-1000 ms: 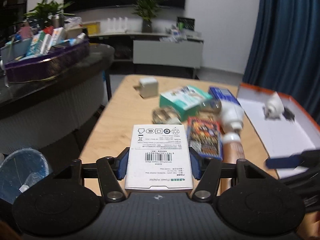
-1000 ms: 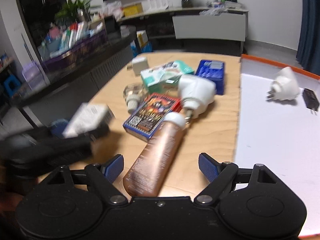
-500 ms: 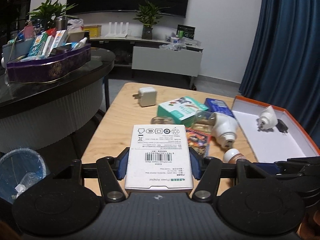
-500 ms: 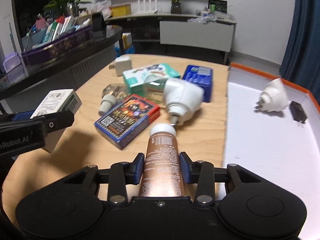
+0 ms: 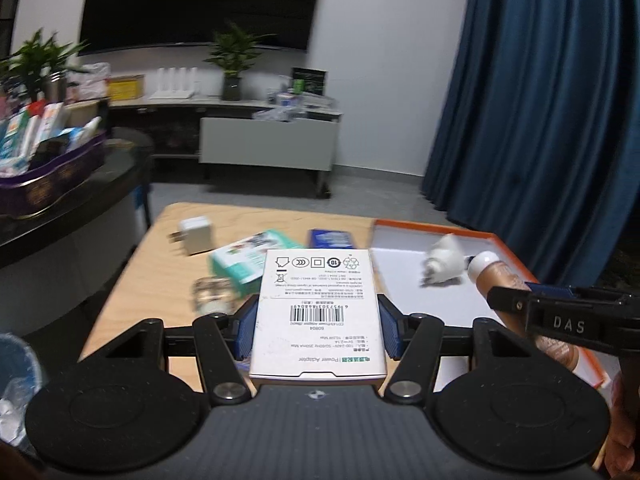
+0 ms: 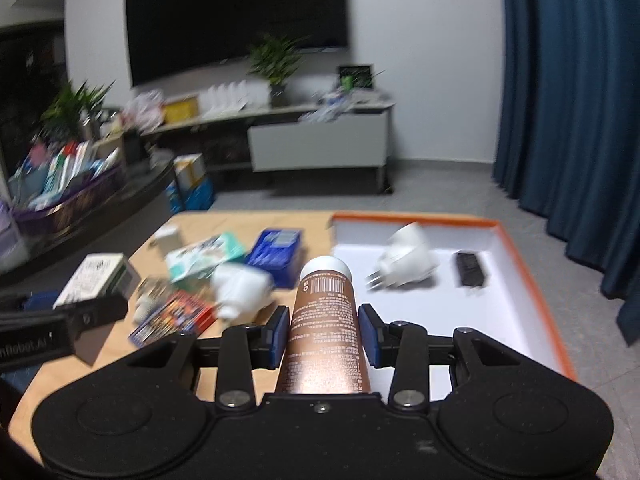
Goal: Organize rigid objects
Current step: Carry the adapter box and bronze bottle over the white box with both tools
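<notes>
both grippers (image 5: 318, 328) (image 6: 323, 338) are matte black with blue finger pads (image 5: 245, 331), silver screws and round discs.

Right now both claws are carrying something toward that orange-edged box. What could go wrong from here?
1. The right gripper pinches only the lower part of the brown tube; its capped end sticks out and could swing or slip.
2. The left gripper with its white adapter box is close beside it, so they might bump.
3. In the tray, the white plug could be knocked.

table (image 6: 224, 222): pale matt wood | tube (image 6: 325, 332): glossy bronze plastic | box (image 5: 318, 312): white matt card
</notes>
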A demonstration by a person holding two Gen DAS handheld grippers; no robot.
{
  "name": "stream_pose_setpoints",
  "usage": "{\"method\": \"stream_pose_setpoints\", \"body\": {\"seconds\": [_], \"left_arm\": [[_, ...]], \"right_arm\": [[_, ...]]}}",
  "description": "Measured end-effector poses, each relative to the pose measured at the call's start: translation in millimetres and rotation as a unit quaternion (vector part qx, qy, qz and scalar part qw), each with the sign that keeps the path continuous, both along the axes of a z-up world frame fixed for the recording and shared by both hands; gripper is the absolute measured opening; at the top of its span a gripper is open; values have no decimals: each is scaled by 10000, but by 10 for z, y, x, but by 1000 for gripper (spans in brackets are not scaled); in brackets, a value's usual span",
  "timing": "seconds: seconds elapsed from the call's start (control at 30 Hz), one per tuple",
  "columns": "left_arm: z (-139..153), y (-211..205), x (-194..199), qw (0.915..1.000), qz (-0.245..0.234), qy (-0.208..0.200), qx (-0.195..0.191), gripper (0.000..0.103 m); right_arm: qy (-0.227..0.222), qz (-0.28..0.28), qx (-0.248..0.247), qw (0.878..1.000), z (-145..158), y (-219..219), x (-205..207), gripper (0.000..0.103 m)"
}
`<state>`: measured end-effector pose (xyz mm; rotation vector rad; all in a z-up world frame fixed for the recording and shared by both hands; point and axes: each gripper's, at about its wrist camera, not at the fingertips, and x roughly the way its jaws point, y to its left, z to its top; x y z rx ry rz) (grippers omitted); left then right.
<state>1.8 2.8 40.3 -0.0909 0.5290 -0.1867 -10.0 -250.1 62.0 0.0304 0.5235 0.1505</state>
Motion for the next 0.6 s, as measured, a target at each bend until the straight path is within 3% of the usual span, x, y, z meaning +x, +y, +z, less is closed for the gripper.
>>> {"method": "stream_pose_setpoints", "body": {"seconds": [0.4, 0.6], "left_arm": [[307, -883, 348, 9969, -751, -145, -175, 59], [264, -1098, 415, 9960, -854, -211, -145, 59]], "right_arm": [[-461, -685, 101, 9965, 311, -823, -44, 47], [-495, -815, 173, 9953, 301, -1061, -14, 47]]}}
